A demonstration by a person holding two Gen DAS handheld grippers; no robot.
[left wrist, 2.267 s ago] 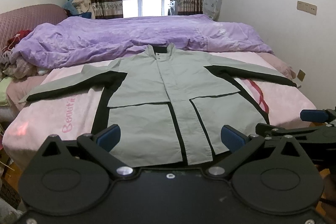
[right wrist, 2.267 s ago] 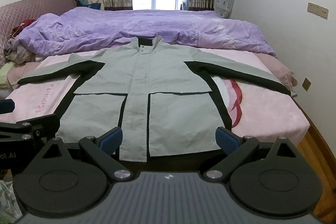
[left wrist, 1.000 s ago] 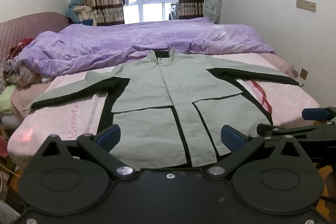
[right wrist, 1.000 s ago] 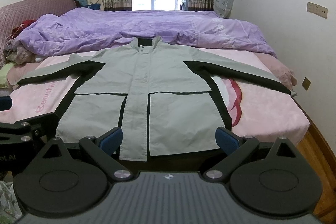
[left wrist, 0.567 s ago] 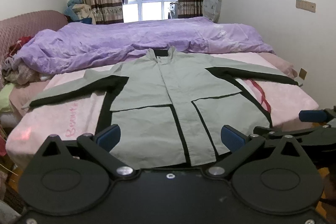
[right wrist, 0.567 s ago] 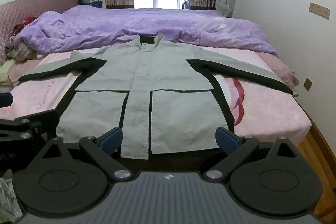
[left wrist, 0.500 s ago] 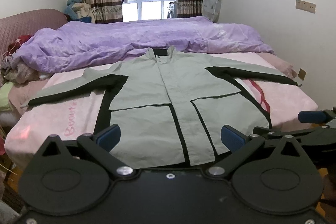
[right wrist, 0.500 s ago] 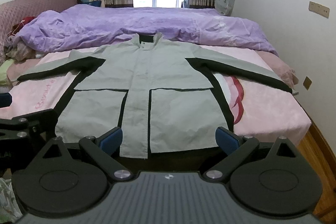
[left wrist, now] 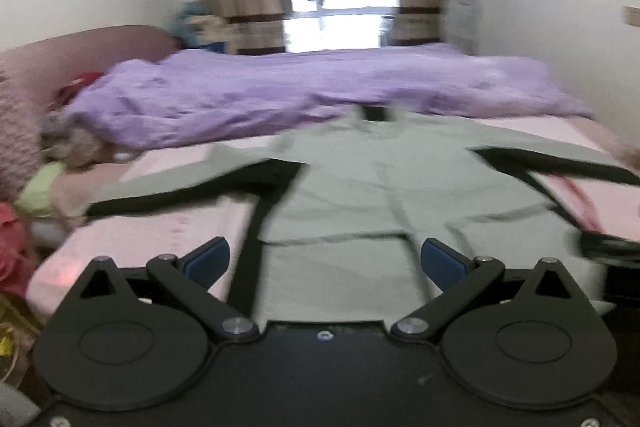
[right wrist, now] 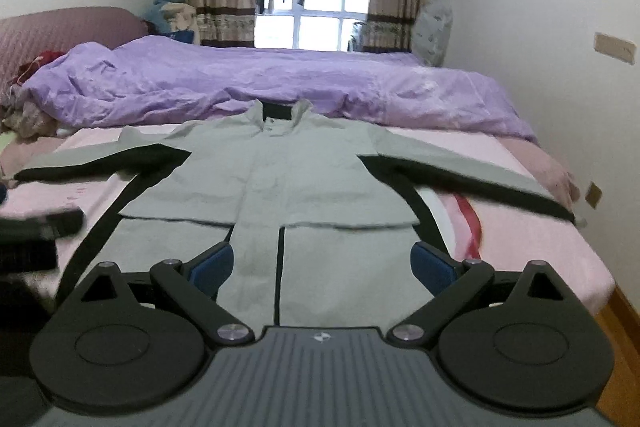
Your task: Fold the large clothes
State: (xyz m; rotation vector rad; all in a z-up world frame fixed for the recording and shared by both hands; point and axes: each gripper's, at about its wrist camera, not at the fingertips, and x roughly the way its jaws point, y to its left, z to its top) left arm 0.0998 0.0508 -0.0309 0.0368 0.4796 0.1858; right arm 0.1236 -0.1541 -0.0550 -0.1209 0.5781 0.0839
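Note:
A large grey-green jacket (right wrist: pixel 280 183) with black trim lies flat, front up, on the pink bed, both sleeves spread out sideways and its collar toward the purple quilt. In the left wrist view the jacket (left wrist: pixel 360 211) looks blurred. My left gripper (left wrist: pixel 325 261) is open above the hem on the jacket's left half, holding nothing. My right gripper (right wrist: pixel 323 265) is open over the lower front of the jacket, also with nothing between its blue pads (right wrist: pixel 430 263). Part of the left gripper (right wrist: pixel 36 231) shows at the left edge of the right wrist view.
A rumpled purple quilt (right wrist: pixel 248 87) covers the far half of the bed. The pink sheet (right wrist: pixel 528 239) ends at the right, where wooden floor (right wrist: pixel 624 323) and a white wall begin. A pink headboard (right wrist: pixel 60 31) and piled clothes (right wrist: pixel 24 115) lie at the left.
Both grippers have moved forward over the bed toward the jacket. The left one is moving fast, so its view is blurred. The jacket lies as before.

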